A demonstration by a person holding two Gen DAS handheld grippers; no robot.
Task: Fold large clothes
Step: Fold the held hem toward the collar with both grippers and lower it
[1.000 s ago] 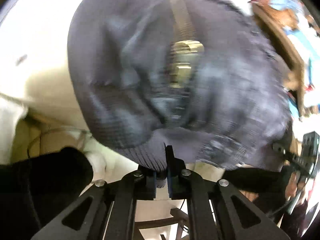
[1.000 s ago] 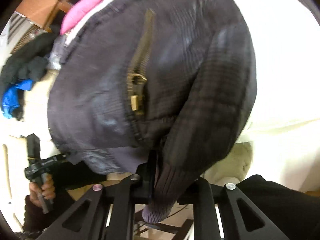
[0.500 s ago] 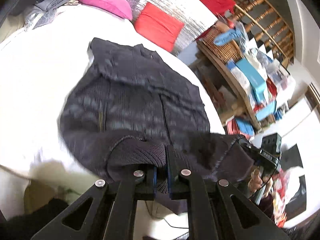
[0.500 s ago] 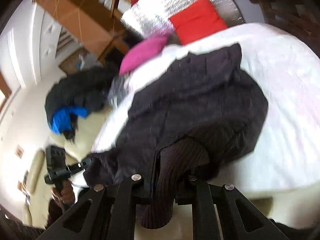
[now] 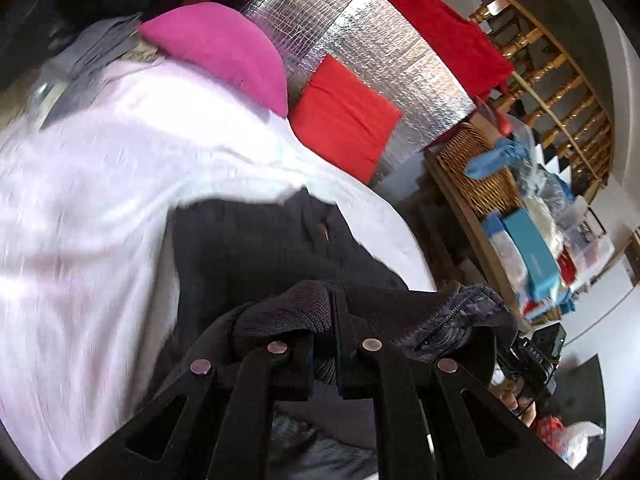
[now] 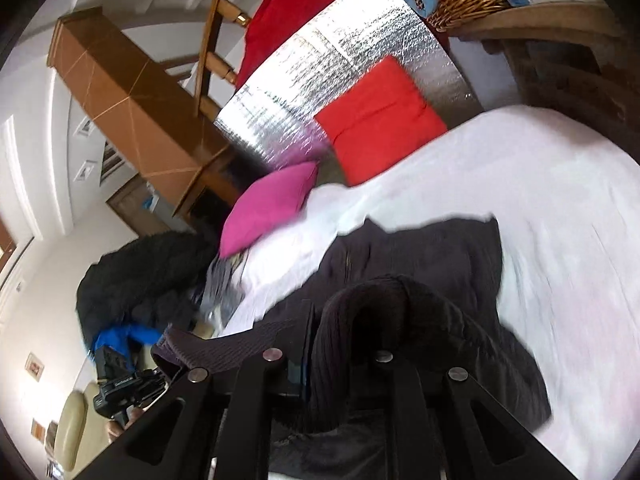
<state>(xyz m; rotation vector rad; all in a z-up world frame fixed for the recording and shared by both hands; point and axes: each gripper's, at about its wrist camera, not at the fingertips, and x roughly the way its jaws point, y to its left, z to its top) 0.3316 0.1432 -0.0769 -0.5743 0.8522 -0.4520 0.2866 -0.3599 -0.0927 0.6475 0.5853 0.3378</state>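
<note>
A dark navy jacket [image 5: 256,248] [image 6: 420,256] with ribbed knit cuffs lies partly on the white bed [image 5: 80,208] [image 6: 560,184], its near edge lifted. My left gripper [image 5: 326,344] is shut on a ribbed part of the jacket, and a zip edge [image 5: 444,312] drapes to its right. My right gripper [image 6: 320,344] is shut on a ribbed cuff [image 6: 352,320] that bunches over its fingers. The other hand-held gripper shows at the lower right of the left wrist view [image 5: 536,356] and at the lower left of the right wrist view [image 6: 120,384].
A pink cushion [image 5: 224,48] [image 6: 268,204] and a red cushion [image 5: 344,116] [image 6: 380,116] sit at the bed's head against silver foil. A wicker basket [image 5: 476,172] and cluttered shelf stand right of the bed. A dark clothes pile [image 6: 144,276] lies left.
Both grippers have risen and tilted up, lifting the jacket's near edge. The jacket, which filled both views a second ago, now sits lower, with the bed's head and cushions in sight.
</note>
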